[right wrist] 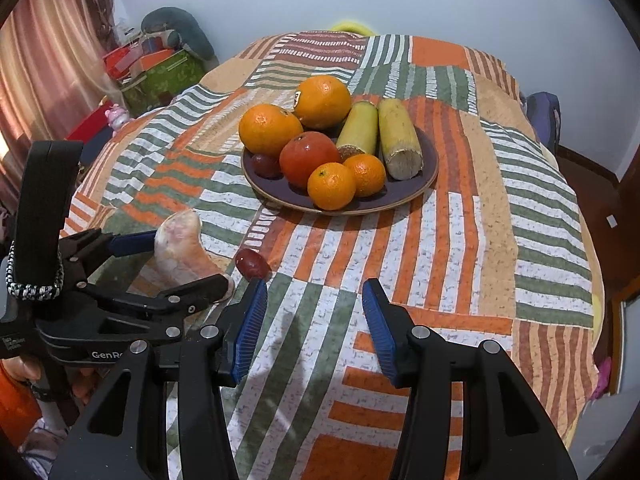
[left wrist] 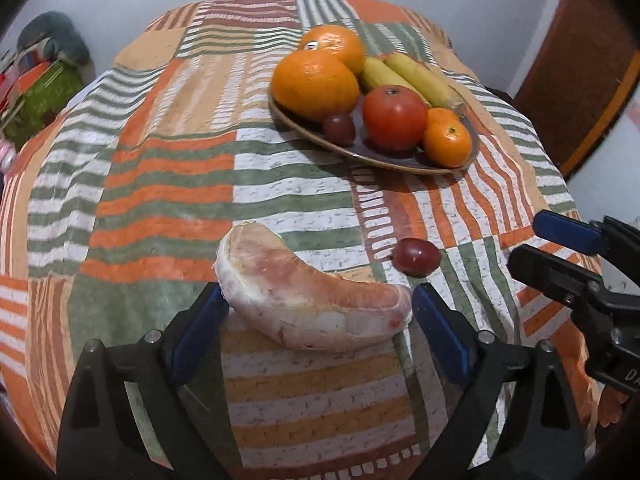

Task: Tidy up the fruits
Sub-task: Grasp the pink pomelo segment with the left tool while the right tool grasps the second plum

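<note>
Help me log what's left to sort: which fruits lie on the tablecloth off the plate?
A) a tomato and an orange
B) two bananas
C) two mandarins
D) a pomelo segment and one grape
D: the pomelo segment sits between the open left gripper fingers and one grape lies beside it, both off the plate.

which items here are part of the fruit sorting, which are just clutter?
Job:
pomelo segment between the left gripper fingers
loose grape on the tablecloth
plate holding oranges, tomato, mandarins, sugarcane pieces, a grape
right gripper, open, holding nothing

Clutter:
green box
grey plush
curtain
</note>
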Available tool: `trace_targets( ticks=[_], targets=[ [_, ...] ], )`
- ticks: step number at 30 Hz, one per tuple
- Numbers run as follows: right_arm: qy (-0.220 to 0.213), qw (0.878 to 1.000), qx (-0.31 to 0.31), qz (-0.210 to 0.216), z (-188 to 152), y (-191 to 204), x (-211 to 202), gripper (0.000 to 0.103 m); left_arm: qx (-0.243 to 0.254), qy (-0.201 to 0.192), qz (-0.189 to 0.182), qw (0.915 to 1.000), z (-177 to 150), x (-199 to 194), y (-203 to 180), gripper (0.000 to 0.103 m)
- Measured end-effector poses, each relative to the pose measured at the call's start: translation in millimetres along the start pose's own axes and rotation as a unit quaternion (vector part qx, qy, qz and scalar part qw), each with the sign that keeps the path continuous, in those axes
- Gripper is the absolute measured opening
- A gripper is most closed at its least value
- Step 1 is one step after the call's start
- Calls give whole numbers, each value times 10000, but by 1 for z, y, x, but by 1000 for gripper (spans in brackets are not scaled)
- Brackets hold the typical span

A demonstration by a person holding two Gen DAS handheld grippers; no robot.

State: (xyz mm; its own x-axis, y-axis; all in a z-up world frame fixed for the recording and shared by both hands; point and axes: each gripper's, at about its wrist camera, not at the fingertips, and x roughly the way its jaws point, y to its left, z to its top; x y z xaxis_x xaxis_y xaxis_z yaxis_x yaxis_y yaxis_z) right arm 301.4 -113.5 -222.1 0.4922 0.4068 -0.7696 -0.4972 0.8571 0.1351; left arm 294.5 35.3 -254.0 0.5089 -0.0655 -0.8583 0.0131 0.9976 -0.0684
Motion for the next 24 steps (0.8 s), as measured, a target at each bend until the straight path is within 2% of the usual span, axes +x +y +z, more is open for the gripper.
trace_targets(
  ticks=[2, 5, 7, 13, 16, 18, 22, 24],
  targets=[
    [7, 10000, 10, 31, 0, 1, 2, 46, 205, -19, -69, 9998, -2, -1, 0, 93],
    [14, 10000, -72, 30, 1, 6, 6, 46, 426, -43, -265, 9987, -9, -10, 10, 83],
    [18, 9999, -133, 25, 2, 10, 10, 46, 430, 0, -342, 9985, -14, -17, 23, 76],
    [141, 9989, -409, 160, 8, 32, 30, 46, 362, -10, -152, 9992, -25, -29, 56, 75],
    [239, 9979, -581, 142, 9, 42, 43, 45, 209, 47, -233, 9995, -25, -33, 65, 68],
    [327, 9978, -570, 56, 10, 42, 51, 31, 166, 11, -267, 9995, -23, -35, 65, 66],
    [381, 9978, -531, 136, 11, 41, 56, 27, 188, -71, -367, 9991, -15, -35, 57, 66],
    [363, 9977, -530, 196, 11, 40, 53, 19, 207, -106, -393, 9990, -10, -31, 52, 66]
  ],
)
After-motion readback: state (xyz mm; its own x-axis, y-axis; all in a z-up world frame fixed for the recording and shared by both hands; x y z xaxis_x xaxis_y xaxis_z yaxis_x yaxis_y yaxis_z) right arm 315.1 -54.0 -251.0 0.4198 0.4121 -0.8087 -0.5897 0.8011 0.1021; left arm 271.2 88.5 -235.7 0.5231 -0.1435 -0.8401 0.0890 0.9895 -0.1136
